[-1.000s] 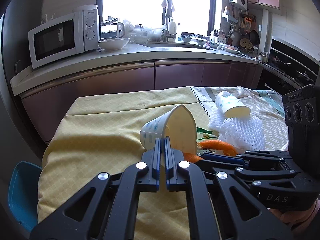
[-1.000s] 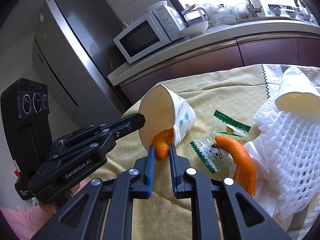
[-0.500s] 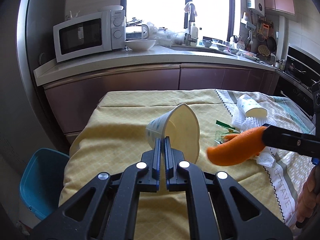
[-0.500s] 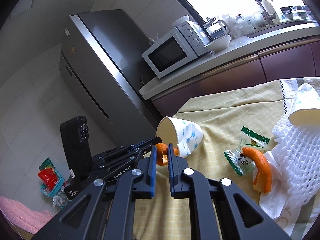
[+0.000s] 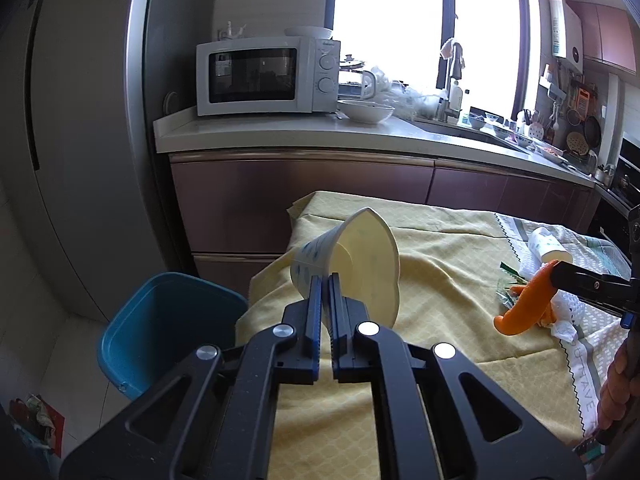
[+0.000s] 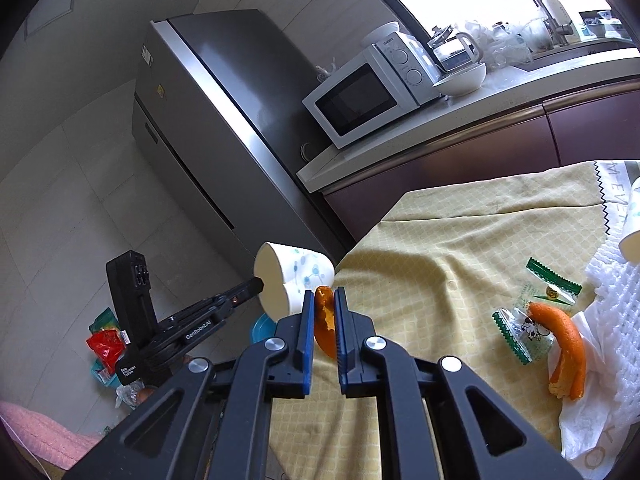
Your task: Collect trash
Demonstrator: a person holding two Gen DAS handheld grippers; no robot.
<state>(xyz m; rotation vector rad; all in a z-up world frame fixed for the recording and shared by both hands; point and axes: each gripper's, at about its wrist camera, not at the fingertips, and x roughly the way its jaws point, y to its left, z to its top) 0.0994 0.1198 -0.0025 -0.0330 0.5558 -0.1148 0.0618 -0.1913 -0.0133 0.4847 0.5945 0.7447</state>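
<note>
Both my tools have swung off the worktop (image 5: pixel 448 280) toward the bin (image 5: pixel 160 320) ahead-left: left tool (image 5: pixel 325 280) pinching the cup (image 5: pixel 352 264) rim, right tool (image 6: pixel 322 300) clamping peel (image 6: pixel 324 320), ready to drop.

The left gripper (image 5: pixel 324 280) is seen at lower centre of its own view, jaws clamped together on a paper cup (image 5: pixel 352 264) rim. The right gripper (image 6: pixel 322 304) is pinched on an orange peel (image 6: pixel 325 320). A hand (image 5: pixel 616 404) is glimpsed at the lower right edge of the left view.
</note>
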